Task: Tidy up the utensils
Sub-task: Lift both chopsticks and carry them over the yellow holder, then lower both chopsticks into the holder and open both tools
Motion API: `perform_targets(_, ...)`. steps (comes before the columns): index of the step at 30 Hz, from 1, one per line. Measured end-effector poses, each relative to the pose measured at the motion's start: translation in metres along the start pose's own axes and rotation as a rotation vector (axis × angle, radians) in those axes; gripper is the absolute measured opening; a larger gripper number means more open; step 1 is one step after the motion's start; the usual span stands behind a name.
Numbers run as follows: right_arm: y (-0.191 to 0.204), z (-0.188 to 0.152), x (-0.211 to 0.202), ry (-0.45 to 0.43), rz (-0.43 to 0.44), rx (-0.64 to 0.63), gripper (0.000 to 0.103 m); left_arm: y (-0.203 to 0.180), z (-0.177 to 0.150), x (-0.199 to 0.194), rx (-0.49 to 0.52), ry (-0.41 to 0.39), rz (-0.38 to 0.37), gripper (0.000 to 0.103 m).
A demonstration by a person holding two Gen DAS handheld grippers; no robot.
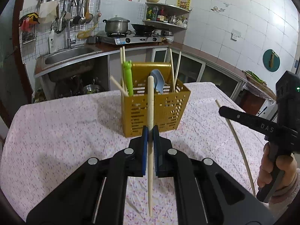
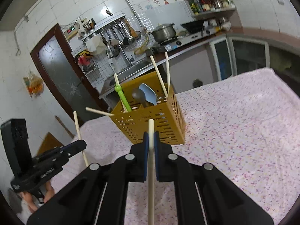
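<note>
The left gripper (image 1: 150, 131) was clamped on a pale cream chopstick (image 1: 150, 101) held upright, and the right gripper (image 2: 151, 136) was likewise closed on a second pale cream chopstick (image 2: 151, 168). Both hovered above the pink floral tablecloth (image 1: 56, 131), just before the perforated mustard-yellow plastic utensil caddy (image 1: 168, 108), which held more chopsticks, a green frog-topped utensil (image 1: 128, 75) and a light blue spoon (image 1: 159, 78).

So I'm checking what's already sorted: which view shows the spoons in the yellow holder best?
The right wrist view: it looks down into the holder, showing the blue spoon and a dark spoon. The left wrist view shows only the blue spoon, partly behind a held chopstick.
</note>
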State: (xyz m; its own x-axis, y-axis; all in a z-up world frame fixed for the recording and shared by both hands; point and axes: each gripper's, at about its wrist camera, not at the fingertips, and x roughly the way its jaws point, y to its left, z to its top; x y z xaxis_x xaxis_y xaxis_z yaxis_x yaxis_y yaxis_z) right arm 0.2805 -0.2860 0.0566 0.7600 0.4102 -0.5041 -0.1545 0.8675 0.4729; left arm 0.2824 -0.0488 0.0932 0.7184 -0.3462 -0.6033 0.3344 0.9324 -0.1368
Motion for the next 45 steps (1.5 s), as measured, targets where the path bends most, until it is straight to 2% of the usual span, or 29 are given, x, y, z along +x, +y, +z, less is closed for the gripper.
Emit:
perform_targets(3,-0.004,0.010,0.007,0.005,-0.018,0.008,0.006,-0.003,0.014,0.002,0.005,0.007,0.006,0.005)
perform_targets(6,0.001,0.027,0.008,-0.045,-0.050,-0.037,0.006,-0.007,0.032,0.002,0.016,-0.013,0.014,0.005)
perform_targets(9,0.012,0.046,0.001,-0.138,-0.072,-0.096,0.006,-0.010,0.050,0.001,0.018,-0.036,0.011,0.005)
perform_targets(12,0.032,0.060,-0.010,-0.297,-0.162,-0.234,0.006,-0.012,0.066,0.003,0.022,-0.060,0.013,0.005)
perform_targets(16,0.044,0.071,-0.020,-0.432,-0.186,-0.301,0.006,-0.011,0.085,0.008,0.011,-0.088,0.019,0.005)
perform_targets(20,0.049,0.083,-0.025,-0.525,-0.181,-0.323,0.006,-0.009,0.099,0.012,0.000,-0.119,0.025,0.005)
perform_targets(26,0.061,0.102,-0.032,-0.608,-0.190,-0.347,0.006,-0.007,0.124,0.003,-0.001,-0.221,0.028,0.005)
perform_targets(31,0.074,0.119,-0.025,-0.625,-0.173,-0.360,0.006,-0.003,0.145,-0.001,-0.018,-0.333,0.020,0.005)
perform_targets(36,0.075,0.125,-0.027,-0.707,-0.127,-0.332,0.006,-0.008,0.153,0.008,0.009,-0.414,0.046,0.005)
perform_targets(38,0.074,0.130,-0.024,-0.737,-0.091,-0.297,0.006,-0.008,0.155,0.011,0.005,-0.447,0.032,0.005)
perform_targets(40,0.070,0.130,-0.017,-0.753,-0.059,-0.272,0.006,-0.008,0.149,0.015,0.009,-0.506,0.040,0.005)
perform_targets(42,0.067,0.126,-0.004,-0.747,-0.049,-0.268,0.006,-0.007,0.144,0.025,0.013,-0.511,0.043,0.005)
perform_targets(44,0.063,0.120,0.010,-0.727,-0.049,-0.275,0.006,-0.004,0.137,0.042,0.020,-0.484,0.016,0.005)
perform_targets(45,0.061,0.117,0.015,-0.721,-0.051,-0.282,0.006,-0.003,0.132,0.051,0.030,-0.477,0.027,0.005)
